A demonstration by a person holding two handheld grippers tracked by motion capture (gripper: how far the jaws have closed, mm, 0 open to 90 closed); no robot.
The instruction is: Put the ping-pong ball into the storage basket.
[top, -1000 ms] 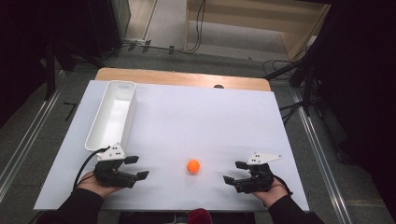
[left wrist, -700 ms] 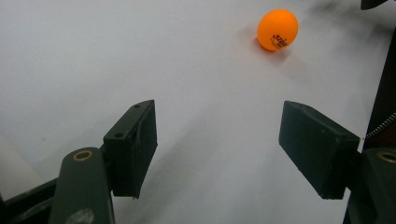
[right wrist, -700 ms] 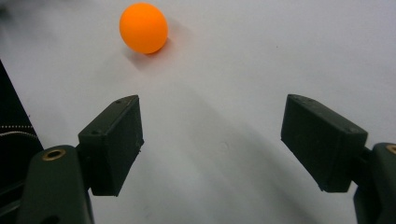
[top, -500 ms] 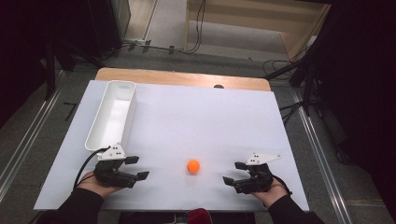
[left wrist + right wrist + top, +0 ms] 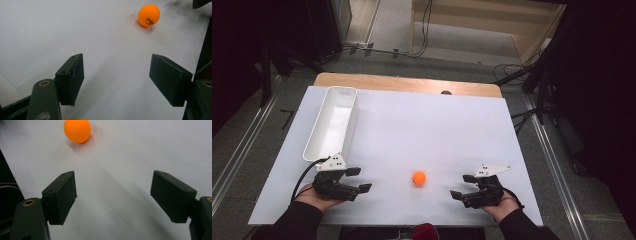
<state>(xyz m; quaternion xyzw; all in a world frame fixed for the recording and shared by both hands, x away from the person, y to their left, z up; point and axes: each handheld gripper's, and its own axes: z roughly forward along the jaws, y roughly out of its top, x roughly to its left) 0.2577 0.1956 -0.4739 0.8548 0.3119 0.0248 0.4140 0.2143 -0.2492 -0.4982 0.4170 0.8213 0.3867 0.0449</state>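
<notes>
Here, an orange ball (image 5: pixel 419 178) sits on the white table (image 5: pixel 427 125), near the front edge. It lies between the two grippers and touches neither one.

The left gripper (image 5: pixel 354 180) rests on the table at the front left, held in a hand (image 5: pixel 314 196). Its jaws are apart, with nothing but bare table between them. In the left gripper view the ball (image 5: pixel 148 15) is far ahead and off to the right of the jaws.

The right gripper (image 5: pixel 464 186) rests at the front right, held in the other hand (image 5: pixel 502 205). Its jaws are wide apart too, and they grip nothing. In the right gripper view the ball (image 5: pixel 77 130) is ahead and a bit to the left of the jaws.

A long white bin (image 5: pixel 347 117) stands on the left side of the table, behind the left gripper. Nothing can be seen in it. Its near end is just beside the grey plate (image 5: pixel 333 162) on top of that gripper.
</notes>
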